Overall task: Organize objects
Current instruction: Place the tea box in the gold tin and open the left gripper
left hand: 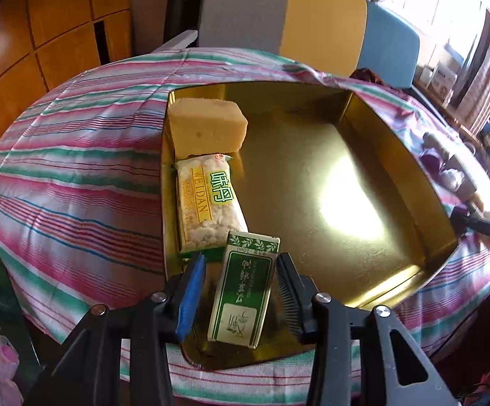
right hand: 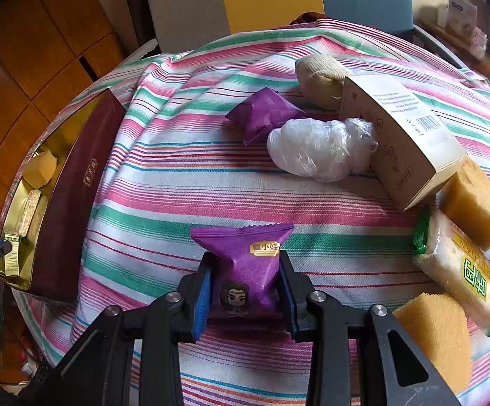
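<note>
Right tool point(right hand: 245, 291) hides purple packet's point(right hand: 245, 260) lower end.

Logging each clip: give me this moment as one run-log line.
left gripper: open around green box in tin | right gripper: shut on purple packet | tin holds sponge, snack bar
</note>
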